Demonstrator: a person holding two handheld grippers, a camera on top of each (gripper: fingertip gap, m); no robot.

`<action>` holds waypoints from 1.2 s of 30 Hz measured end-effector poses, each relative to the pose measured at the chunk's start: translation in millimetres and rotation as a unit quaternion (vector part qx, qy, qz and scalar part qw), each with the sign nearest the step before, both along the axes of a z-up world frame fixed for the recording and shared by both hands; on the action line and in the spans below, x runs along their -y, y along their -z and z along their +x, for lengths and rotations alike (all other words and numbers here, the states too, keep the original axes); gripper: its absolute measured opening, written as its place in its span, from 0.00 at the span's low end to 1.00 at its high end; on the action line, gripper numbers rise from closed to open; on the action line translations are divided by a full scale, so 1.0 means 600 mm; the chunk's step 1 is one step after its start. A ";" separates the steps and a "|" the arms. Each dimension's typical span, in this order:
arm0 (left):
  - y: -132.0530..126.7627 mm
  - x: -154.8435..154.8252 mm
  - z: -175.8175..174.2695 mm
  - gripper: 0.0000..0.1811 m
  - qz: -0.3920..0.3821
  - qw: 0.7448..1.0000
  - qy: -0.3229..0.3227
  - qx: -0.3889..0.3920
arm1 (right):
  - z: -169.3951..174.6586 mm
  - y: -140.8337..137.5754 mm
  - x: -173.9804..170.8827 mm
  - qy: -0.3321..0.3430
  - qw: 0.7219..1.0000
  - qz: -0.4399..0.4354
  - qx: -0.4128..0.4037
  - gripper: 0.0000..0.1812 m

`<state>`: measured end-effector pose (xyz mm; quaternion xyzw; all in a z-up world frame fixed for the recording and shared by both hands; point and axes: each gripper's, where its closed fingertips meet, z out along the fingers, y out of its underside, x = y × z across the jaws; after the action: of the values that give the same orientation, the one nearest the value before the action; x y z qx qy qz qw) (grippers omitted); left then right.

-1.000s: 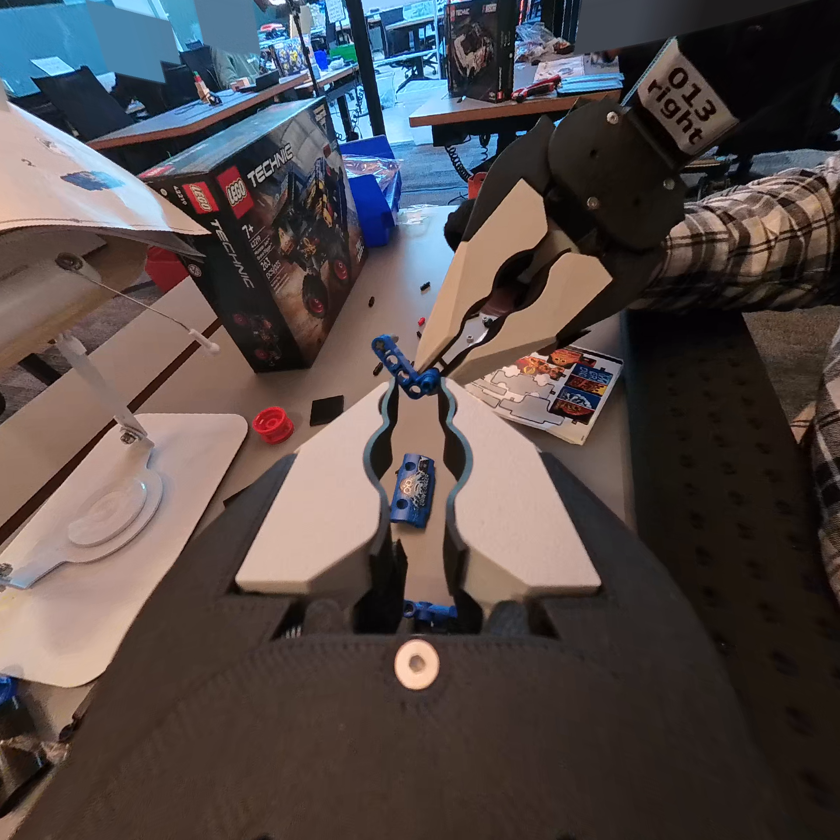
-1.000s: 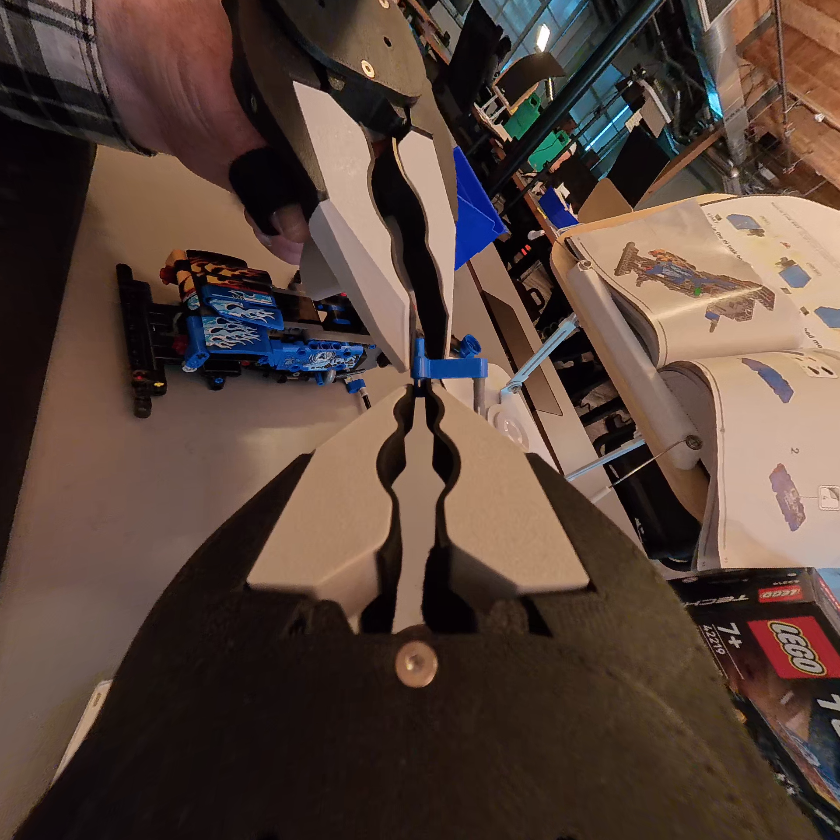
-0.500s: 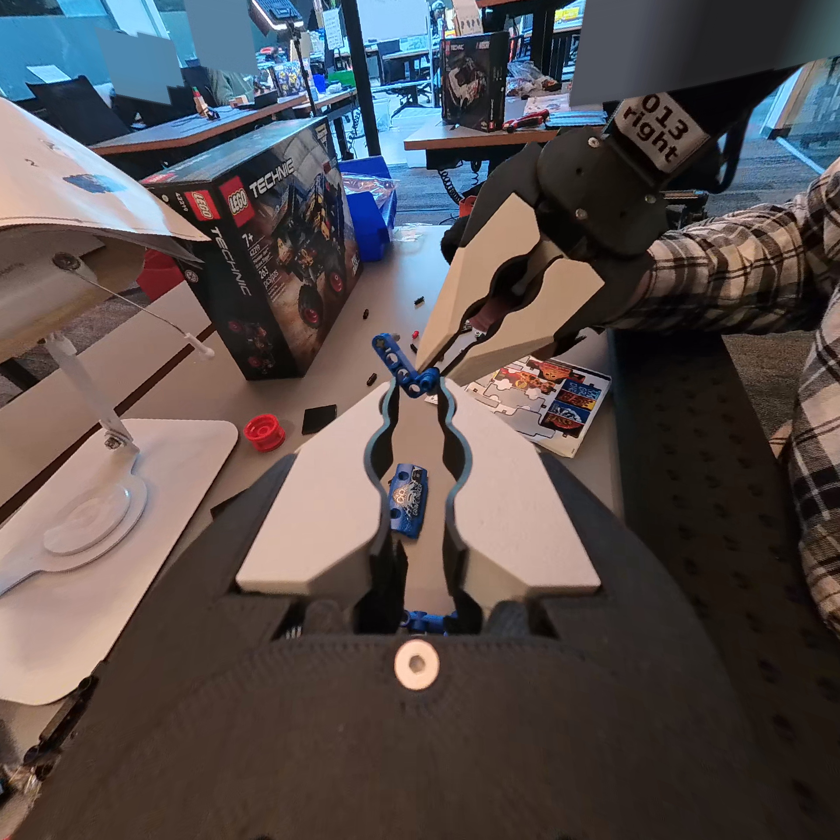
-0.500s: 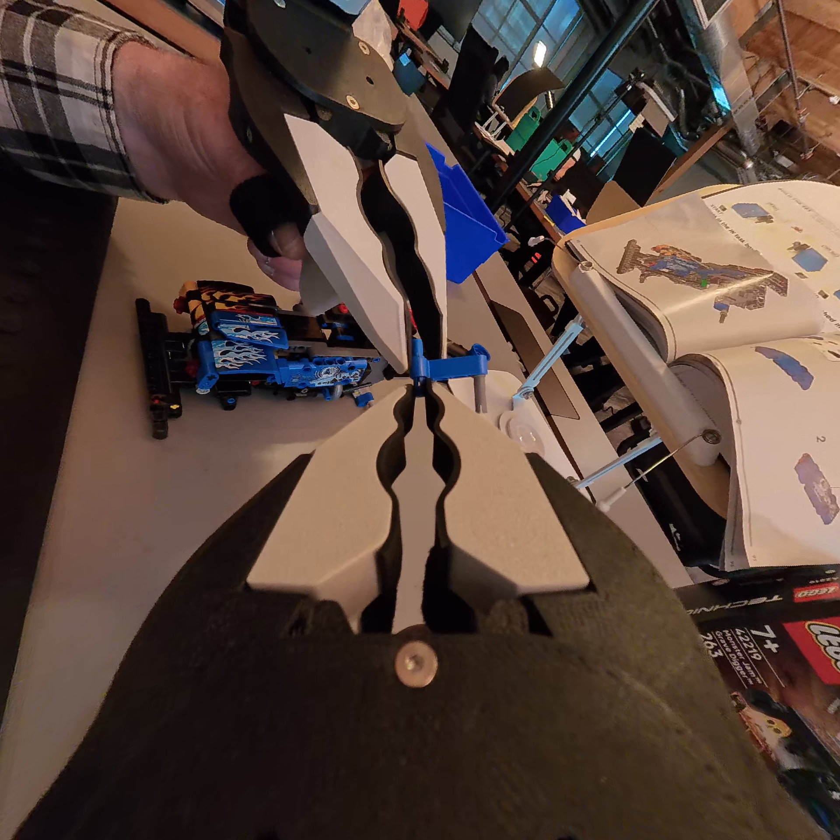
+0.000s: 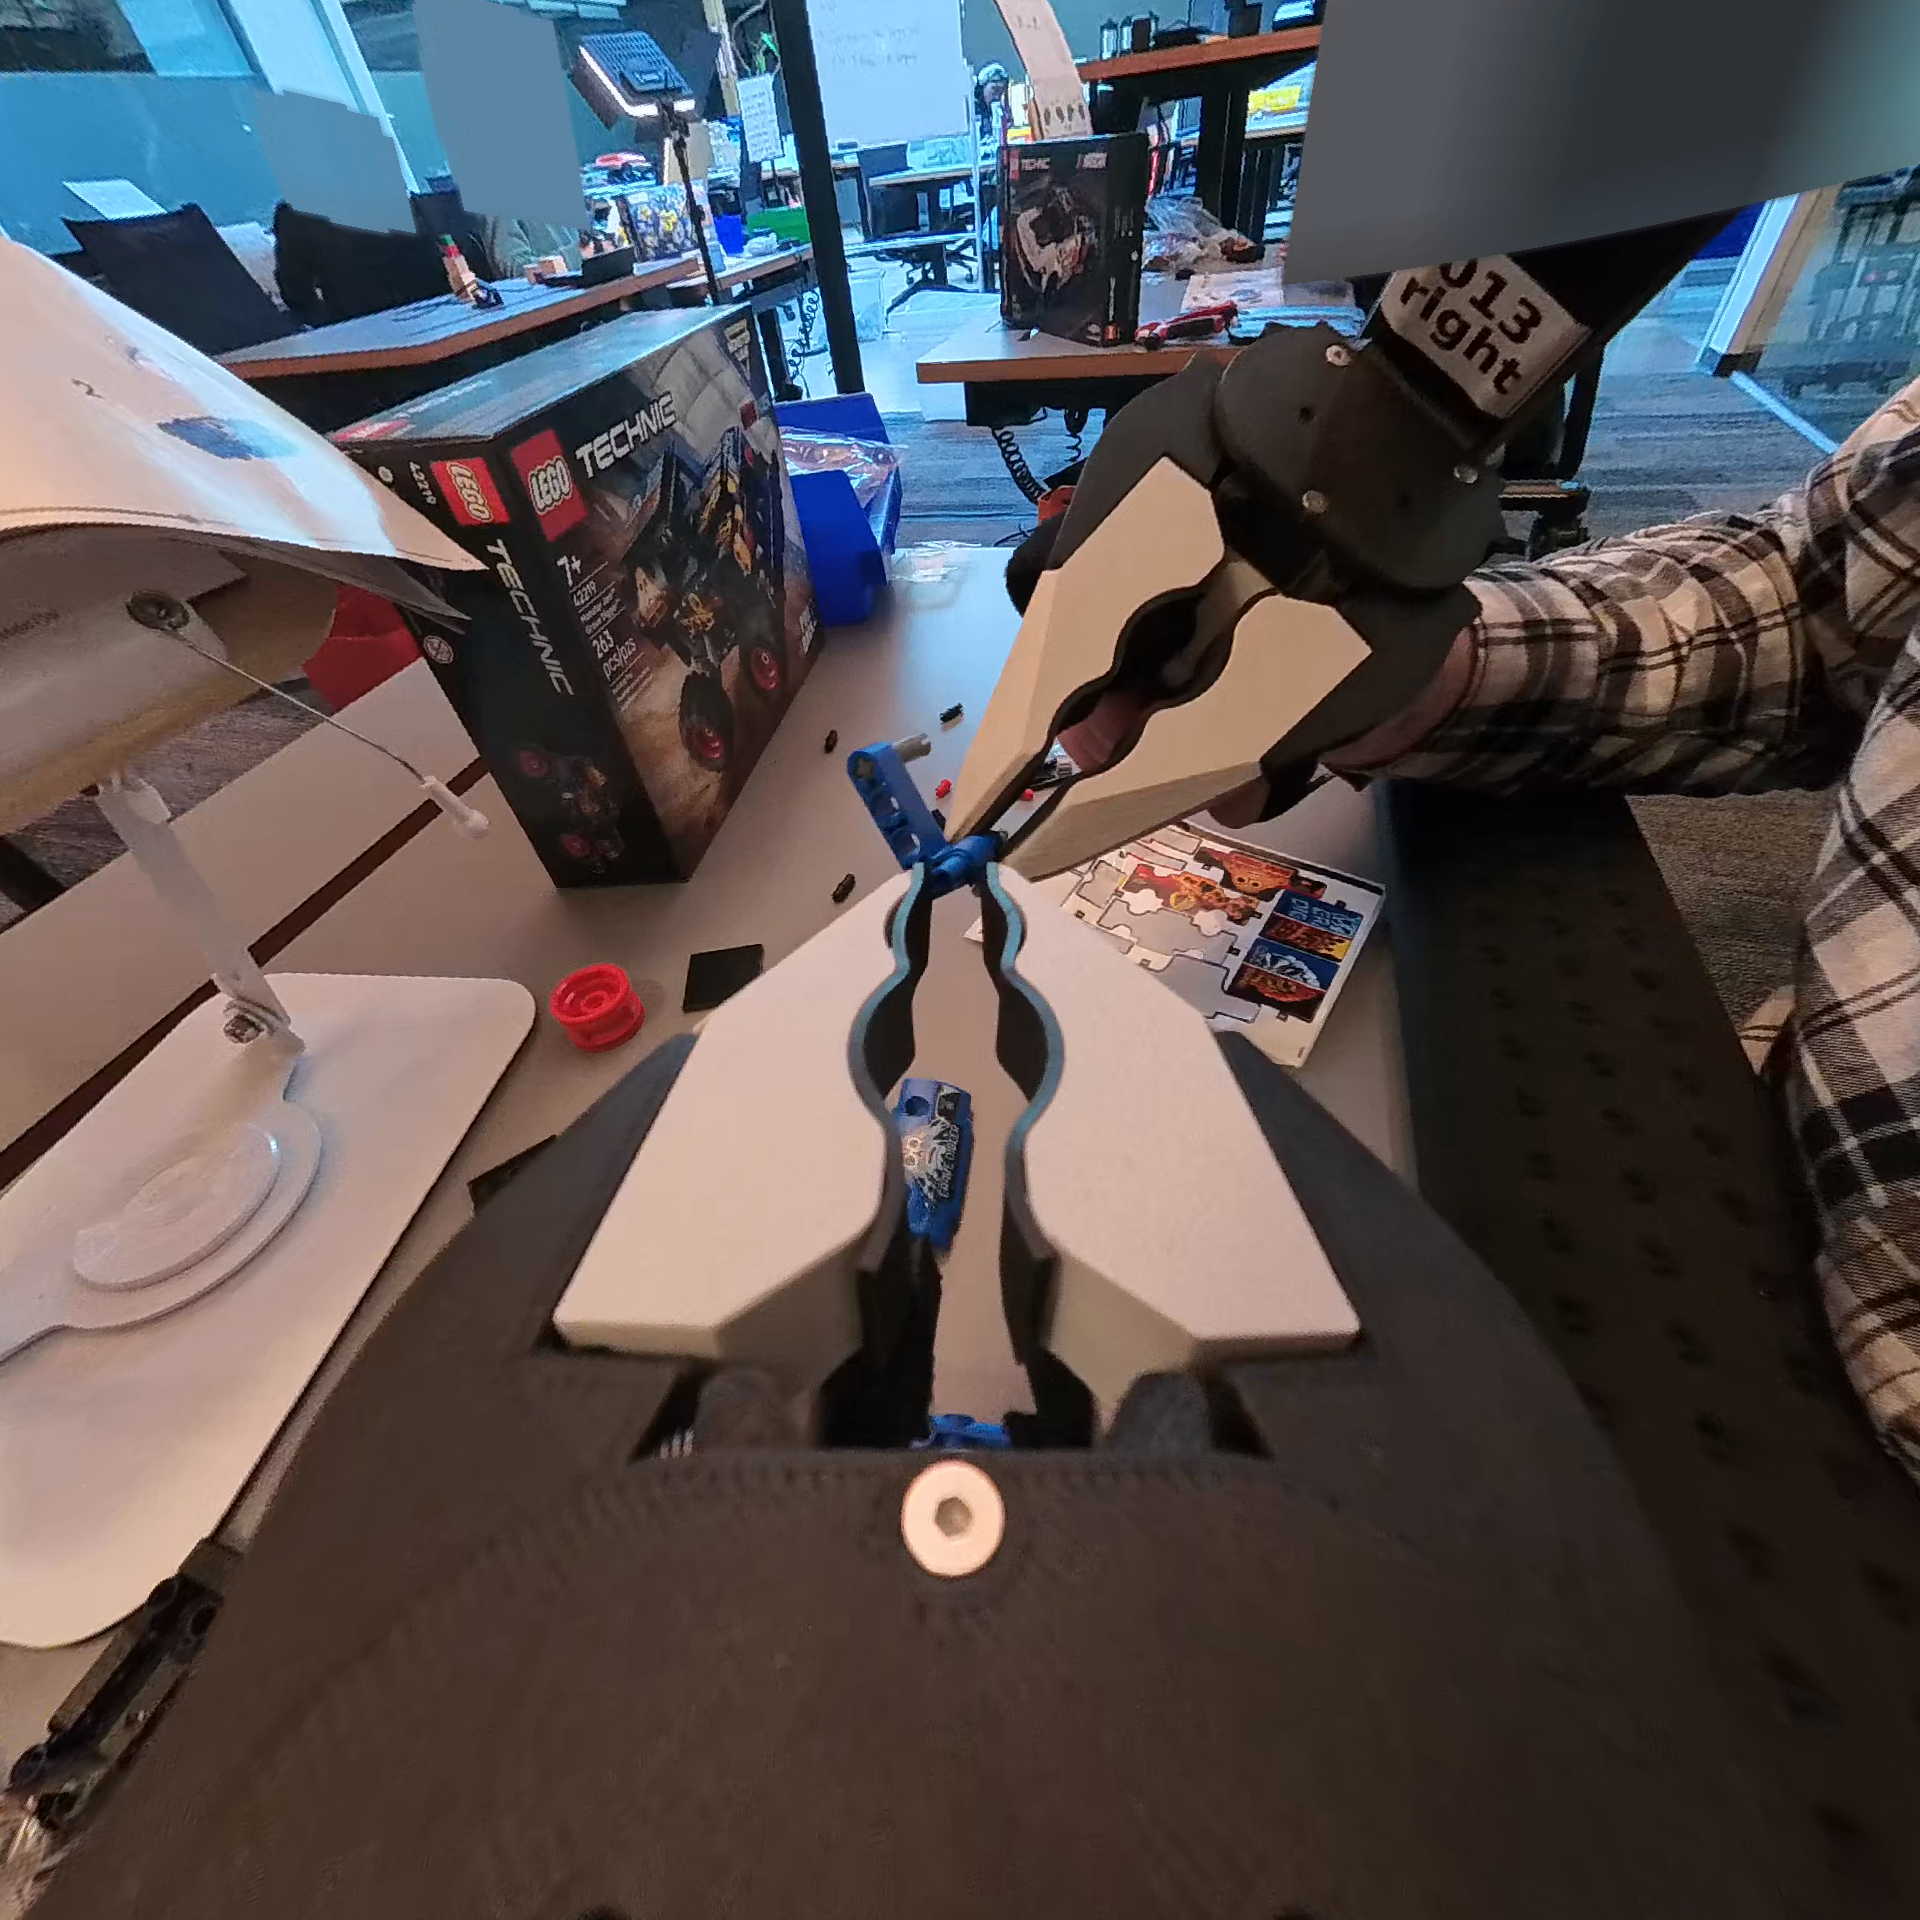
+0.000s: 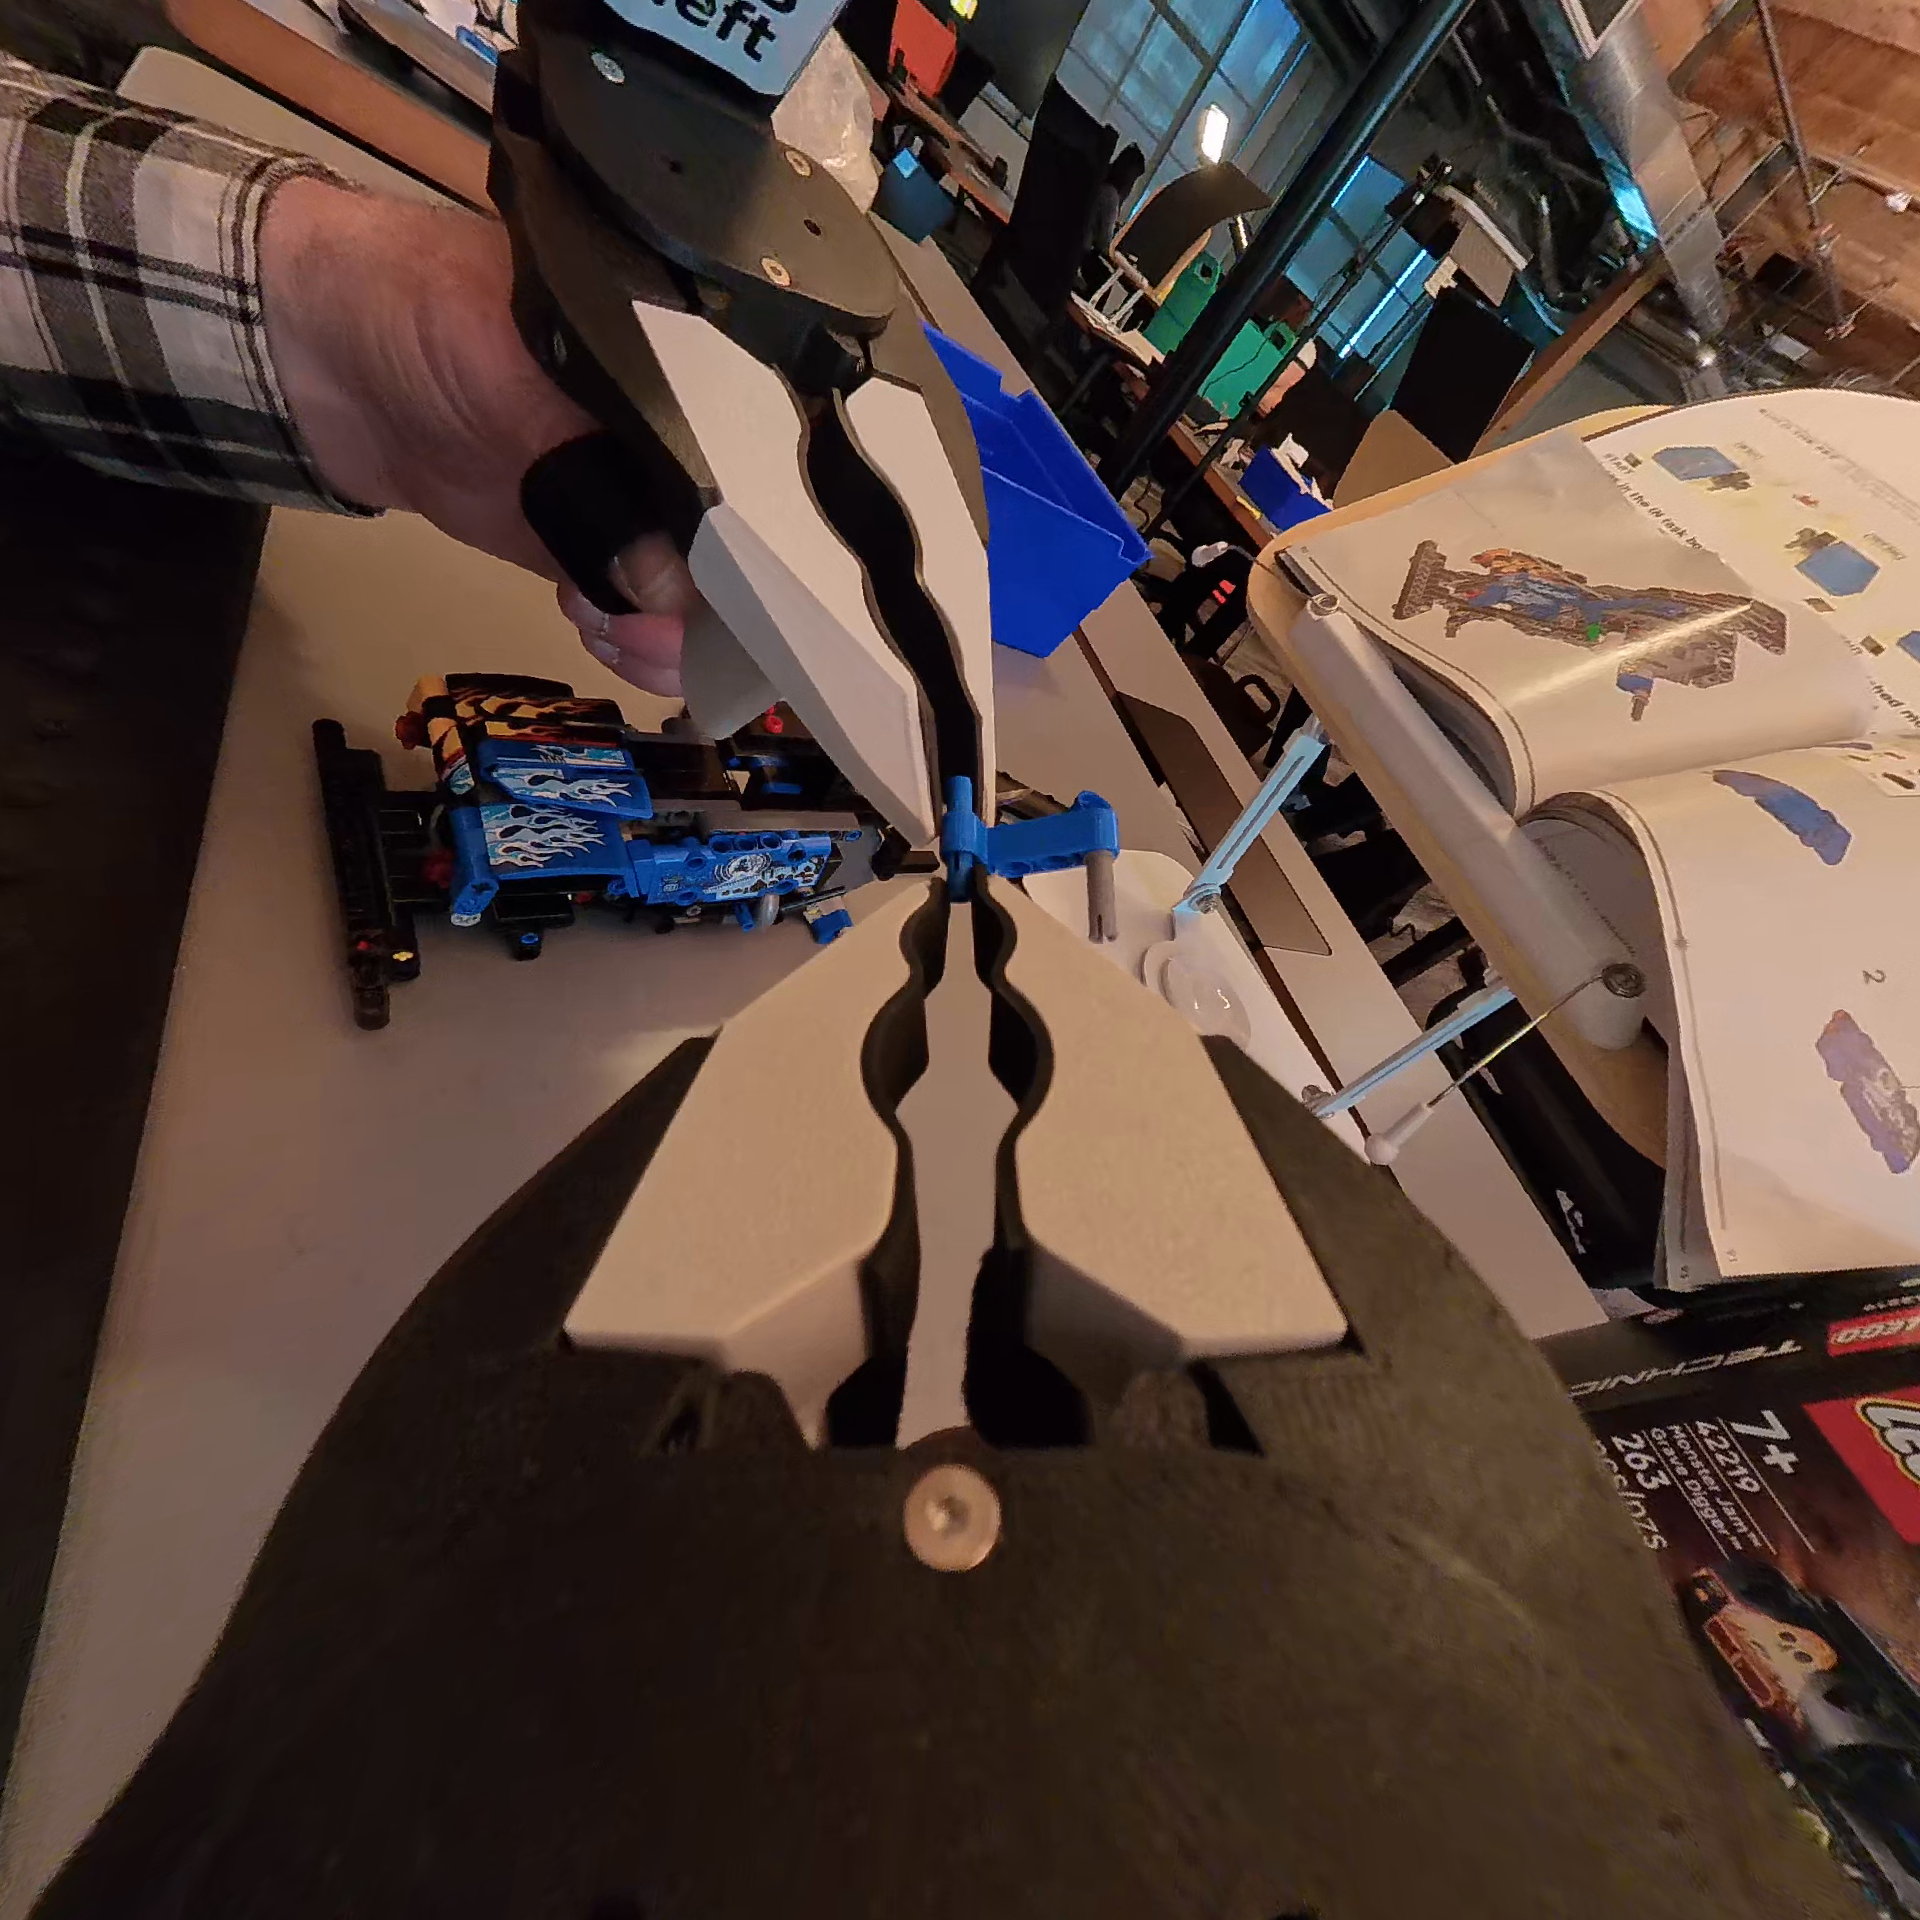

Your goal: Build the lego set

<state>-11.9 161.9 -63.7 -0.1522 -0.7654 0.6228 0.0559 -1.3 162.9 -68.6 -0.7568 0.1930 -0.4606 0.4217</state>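
Observation:
A small blue Lego assembly is held in the air between both grippers: a blue beam (image 5: 888,800) with a grey axle on its far end, joined to a blue connector (image 6: 961,842). My left gripper (image 5: 951,883) is shut on the connector end. My right gripper (image 6: 961,896) is shut on the same connector from the opposite side, tip to tip with the left. The right gripper (image 5: 987,847) reaches in from the upper right; the left gripper (image 6: 951,821) comes down from the upper left. The partly built blue and black truck (image 6: 623,821) lies on the table behind. A blue flame-printed panel (image 5: 935,1153) lies below the left fingers.
A Lego box (image 5: 623,623) stands at the left. A red wheel hub (image 5: 595,1003), a black tile (image 5: 724,971) and a sticker sheet (image 5: 1236,935) lie on the table. The instruction booklet (image 6: 1662,727) sits on a white stand (image 5: 208,1143). A blue bin (image 6: 1039,520) is behind. Both grippers' tips are close together, under 4 cm apart. From either gripper's tips it is about 20 cm to the red wheel hub (image 5: 595,1003).
Both grippers stay shut on the blue assembly. The beam has swung more upright in the left wrist view, and its grey axle end now shows. Both hands have shifted a little.

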 end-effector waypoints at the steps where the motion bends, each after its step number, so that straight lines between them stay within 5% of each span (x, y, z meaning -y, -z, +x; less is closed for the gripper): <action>1: 0.000 0.000 0.000 0.04 -0.001 1.000 -0.001 0.001 | 0.000 -0.001 0.000 0.000 1.000 0.002 0.000 0.01; 14: -0.011 -0.003 0.007 0.13 -0.014 1.000 -0.002 -0.017 | 0.002 0.003 0.003 0.012 0.999 -0.036 0.010 0.01; 36: -0.019 -0.004 -0.007 0.04 -0.018 0.998 0.025 -0.057 | -0.018 0.002 -0.020 -0.009 0.994 -0.100 0.049 0.02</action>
<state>-16.1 164.6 -52.5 -0.1367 -0.7457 0.6424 0.1119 -11.9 175.0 -69.6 -0.7735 0.1180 -0.5104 0.3569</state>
